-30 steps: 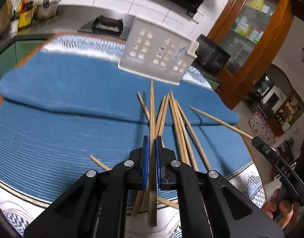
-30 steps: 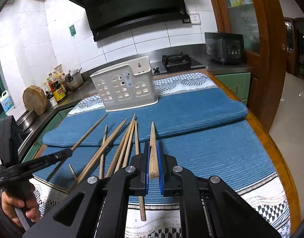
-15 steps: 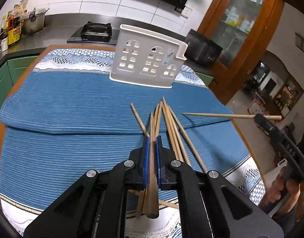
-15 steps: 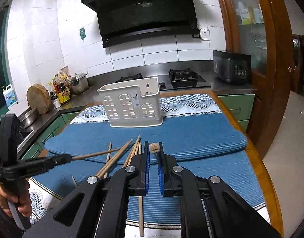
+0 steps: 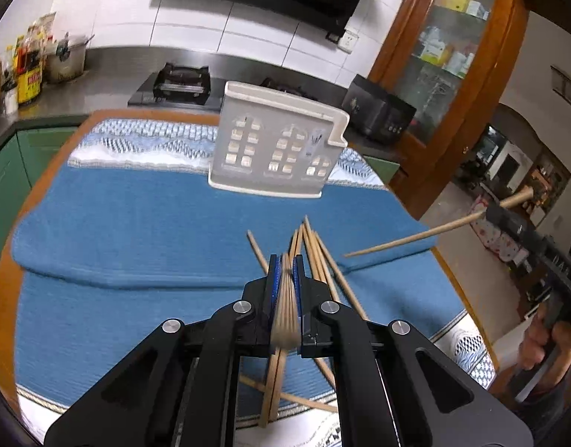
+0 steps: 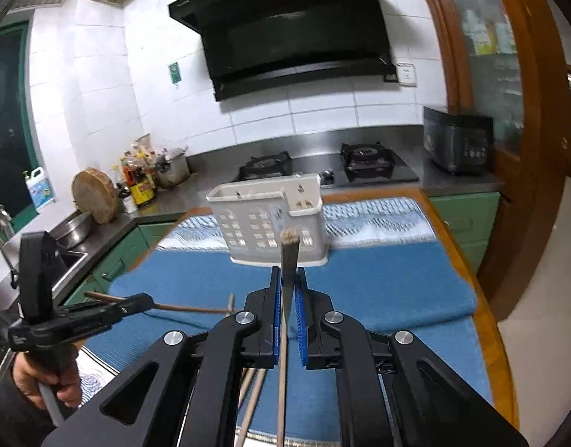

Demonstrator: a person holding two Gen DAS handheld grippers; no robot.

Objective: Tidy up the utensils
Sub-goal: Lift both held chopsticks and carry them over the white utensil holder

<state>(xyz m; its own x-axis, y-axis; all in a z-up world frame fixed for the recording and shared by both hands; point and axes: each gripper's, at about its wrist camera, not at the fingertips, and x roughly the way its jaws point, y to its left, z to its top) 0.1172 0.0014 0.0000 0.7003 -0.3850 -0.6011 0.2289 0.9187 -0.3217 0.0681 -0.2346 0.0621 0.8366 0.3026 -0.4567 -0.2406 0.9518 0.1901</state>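
From the left wrist camera, the left gripper (image 5: 285, 272) has its blue-padded fingers (image 5: 273, 279) pressed together on a single wooden chopstick (image 5: 284, 298), which runs back between them with its thick blunt end toward the camera. Just past the fingertips a loose bundle of chopsticks (image 5: 315, 257) lies fanned on the blue ribbed cloth (image 5: 136, 223) that covers the table (image 5: 10, 283); a few more cross under the gripper near the cloth's patterned edge. Further back on the cloth stands the white plastic utensil holder (image 5: 274, 149), pierced with window-shaped holes, upright and well apart from the bundle. At the right edge, the right gripper (image 5: 505, 219) appears side-on, held by a hand (image 5: 546, 339), with a second chopstick (image 5: 415, 236) sticking out of it over the cloth, clear of the surface.

From the right wrist camera, the right gripper (image 6: 286, 283) has its fingers (image 6: 273, 305) drawn in narrow on that chopstick (image 6: 289, 257), whose squared end rises in front of the utensil holder (image 6: 270, 223). The holder sits beyond on the blue cloth (image 6: 378, 283), not touched by the stick. Two or three chopsticks on the table (image 6: 252, 391) show below the gripper body. At the left, the left gripper (image 6: 144, 301) is seen sideways in the person's other hand (image 6: 43, 380), gripping its chopstick (image 6: 192, 308), which pokes out level above the cloth. Behind lie a gas hob (image 6: 322, 164) and a black range hood (image 6: 285, 26).
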